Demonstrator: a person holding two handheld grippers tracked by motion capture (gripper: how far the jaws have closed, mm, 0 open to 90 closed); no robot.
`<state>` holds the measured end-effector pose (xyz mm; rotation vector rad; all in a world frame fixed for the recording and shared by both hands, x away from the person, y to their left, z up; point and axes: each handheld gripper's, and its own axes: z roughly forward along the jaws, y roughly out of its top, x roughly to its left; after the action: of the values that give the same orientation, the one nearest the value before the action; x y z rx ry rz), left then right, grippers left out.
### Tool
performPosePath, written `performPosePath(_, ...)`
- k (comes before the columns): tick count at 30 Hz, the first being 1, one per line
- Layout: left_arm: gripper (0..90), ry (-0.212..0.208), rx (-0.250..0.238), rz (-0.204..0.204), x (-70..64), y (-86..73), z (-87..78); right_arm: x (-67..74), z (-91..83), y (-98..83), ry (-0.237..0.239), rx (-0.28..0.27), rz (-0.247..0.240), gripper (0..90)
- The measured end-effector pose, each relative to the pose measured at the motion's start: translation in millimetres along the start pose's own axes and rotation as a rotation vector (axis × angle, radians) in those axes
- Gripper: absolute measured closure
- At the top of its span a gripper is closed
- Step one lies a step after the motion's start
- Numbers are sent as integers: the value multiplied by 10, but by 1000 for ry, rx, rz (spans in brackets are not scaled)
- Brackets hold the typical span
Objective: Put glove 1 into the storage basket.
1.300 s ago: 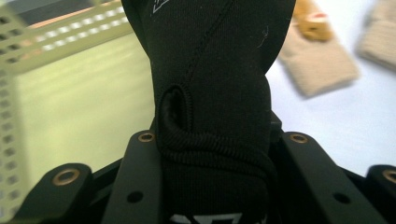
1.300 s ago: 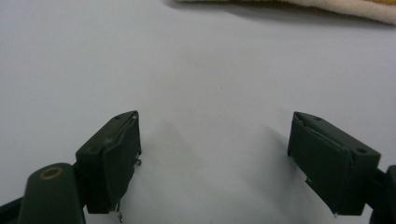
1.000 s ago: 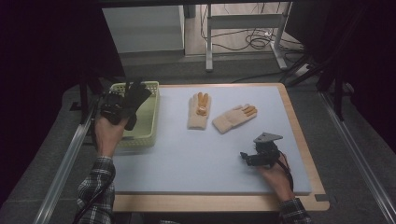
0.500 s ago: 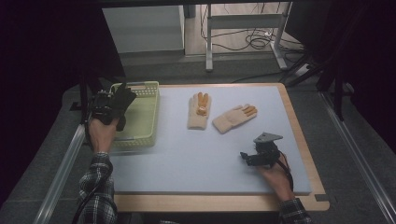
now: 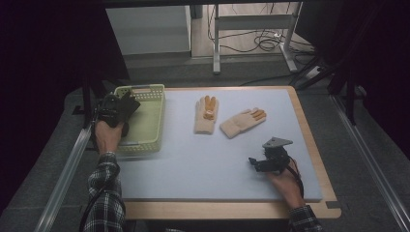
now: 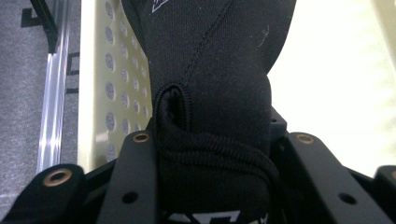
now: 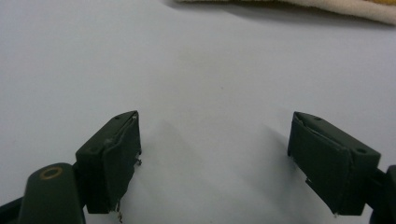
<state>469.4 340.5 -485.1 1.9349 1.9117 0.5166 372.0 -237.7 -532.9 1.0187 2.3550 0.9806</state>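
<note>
So the left hand-held gripper (image 5: 126, 104) is over the green basket (image 5: 150, 126) at about 9 o'clock on the tabletop (image 5: 203, 169), with a black glove (image 6: 210, 93) bunched between its jaws. Those jaws have just been easing apart, but the glove's cuff is still wedged between them in the left gripper view, so I'd call it a loosening pinch rather than a clean release. Main risk from here: the fabric is soft and grippy, so it could cling to one pad and get dragged back out when the hand lifts away. Also, from the high view most of the glove seems to sit near the basket's far-left corner, and I honestly can't tell how much of it hangs past the rim, so it might flop over the edge onto the floor side instead of dropping in. The right hand-held gripper (image 5: 263, 162) rests at roughly 5 o'clock, jaws spread wide with nothing between them, just bare tabletop. Two cream gloves with orange fingertips, one upright (image 5: 206, 115) and one angled (image 5: 241, 123), lie near 12 o'clock, just beside each other, so a sloppy grab there could snag both at once.
</note>
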Motion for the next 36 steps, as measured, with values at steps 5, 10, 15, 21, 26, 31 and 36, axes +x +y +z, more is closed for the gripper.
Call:
performPosePath(5, 493, 19, 36, -2, 40, 54, 55, 1, -1, 0, -1, 0, -1, 171)
performPosePath(10, 297, -9, 33, 3, 29, 67, 65, 0, 0, 0, 0, 0, 1, 171)
performPosePath(15, 183, -10, 31, 5, -18, 78, 69, 2, -1, 0, -1, -1, -1, 171)
performPosePath(21, 127, -30, 24, 10, -40, 67, 49, 0, 0, 0, 0, 0, 0, 171)
performPosePath(26, 90, -57, 17, 12, -45, 21, 12, 1, -1, 0, -1, 0, -1, 171)
performPosePath(31, 88, -71, -6, 13, -5, -36, -85, 1, -1, 0, -1, 0, -1, 171)
performPosePath(36, 239, -74, -24, 20, 13, -56, -164, 2, -1, 0, -1, 0, -1, 171)
